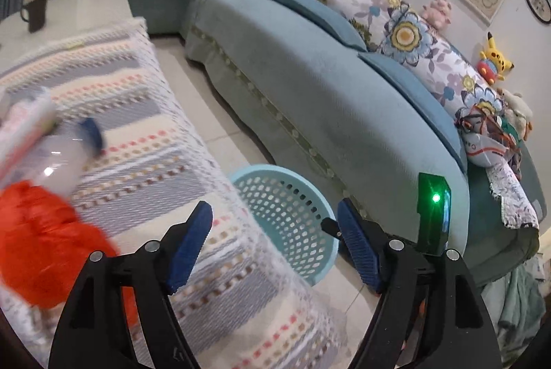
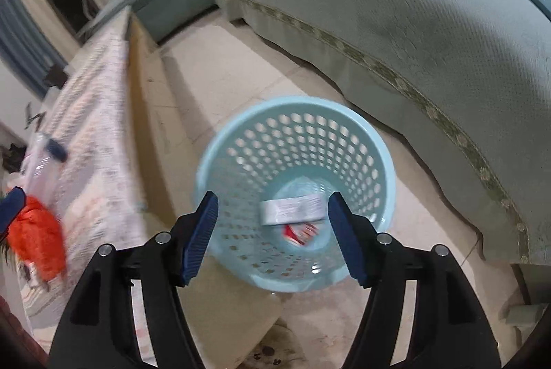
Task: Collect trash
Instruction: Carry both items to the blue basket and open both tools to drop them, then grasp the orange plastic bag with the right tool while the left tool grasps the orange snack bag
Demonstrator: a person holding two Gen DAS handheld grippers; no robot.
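Two wrist views of a living room are shown. In the left view, the left gripper (image 1: pixel 272 231) is seen with its blue pads (image 1: pixel 187 246) held wide apart and nothing between them; it hangs over the edge of a table (image 1: pixel 144 135) covered by a striped cloth. On the cloth, at the far left, an orange bag (image 1: pixel 41 238) lies crumpled, and just behind it a clear bottle (image 1: pixel 65 159) with a blue cap lies on its side (both are blurred). Beyond the table edge, part of a pale blue perforated basket (image 1: pixel 286 207) is seen on the tiled floor, between the table and a long teal sofa (image 1: pixel 327 100). Floral cushions and soft toys are lined along the sofa back, and framed pictures hang on the wall.

In the right view, the right gripper (image 2: pixel 273 231) is pointed steeply down over the basket (image 2: pixel 220 162), its jaws also spread and empty. At the bottom of the basket a white wrapper (image 2: pixel 292 210) is seen, with a red-and-white scrap (image 2: pixel 299 233) just beneath it. The basket stands on the floor (image 2: pixel 220 76) between the table (image 2: pixel 96 114) and the sofa (image 2: pixel 396 24). At the left edge, the bag (image 2: pixel 36 231) and the bottle (image 2: pixel 44 159) are seen on the cloth, well apart from the basket, with one blue pad of the left gripper (image 2: pixel 10 205) just beside the bag.
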